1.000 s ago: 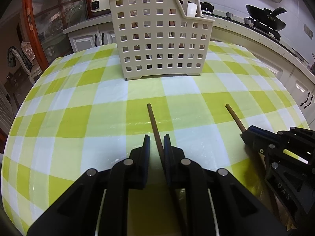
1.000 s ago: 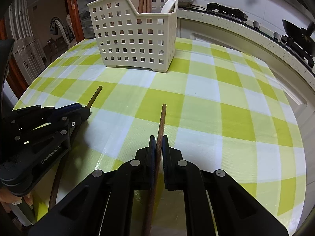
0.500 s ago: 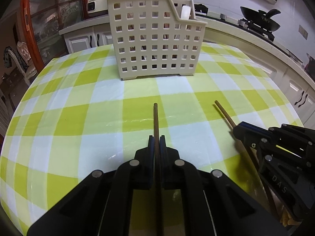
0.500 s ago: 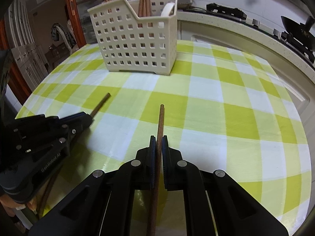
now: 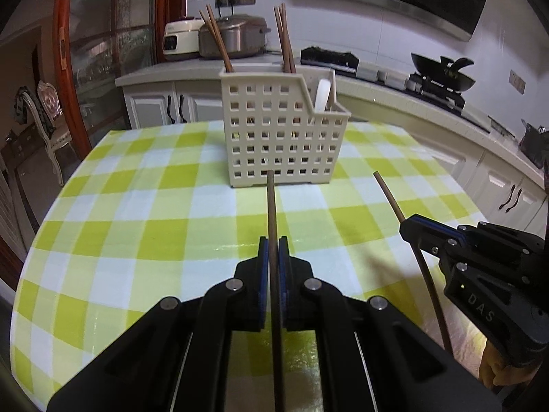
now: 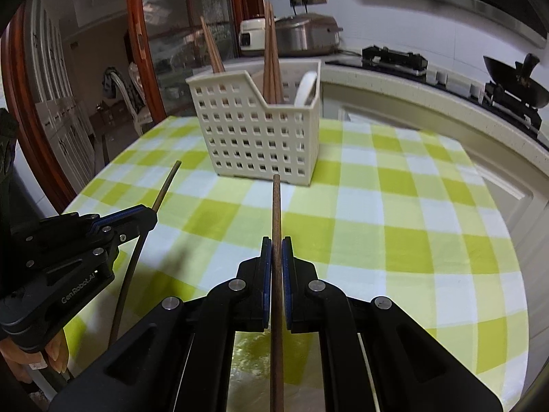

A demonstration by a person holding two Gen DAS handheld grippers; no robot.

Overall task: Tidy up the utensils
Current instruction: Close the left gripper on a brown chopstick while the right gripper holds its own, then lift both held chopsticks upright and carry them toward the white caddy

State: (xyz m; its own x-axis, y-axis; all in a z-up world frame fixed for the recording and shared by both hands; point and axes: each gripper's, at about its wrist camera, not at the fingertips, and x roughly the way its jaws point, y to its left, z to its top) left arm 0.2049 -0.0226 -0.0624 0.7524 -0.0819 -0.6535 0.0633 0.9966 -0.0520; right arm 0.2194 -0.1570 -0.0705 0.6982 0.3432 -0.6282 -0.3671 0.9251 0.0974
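With each hand-held gripper point(image 5: 273, 250) point(image 6: 276, 250) pinching one chopstick point(image 5: 271, 206) point(image 6: 276, 206) lengthwise, I see the utensil basket point(image 5: 274, 134) straight ahead, slightly nearer my left.

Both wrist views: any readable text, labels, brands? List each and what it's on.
"DAS": on the side of the right gripper, seen from the left wrist view.
"GenRobot.AI": on the side of the left gripper, seen from the right wrist view.
White cooker on the counter: dark front panel, nothing legible.
Utensil caddy and chopsticks: no markings visible.
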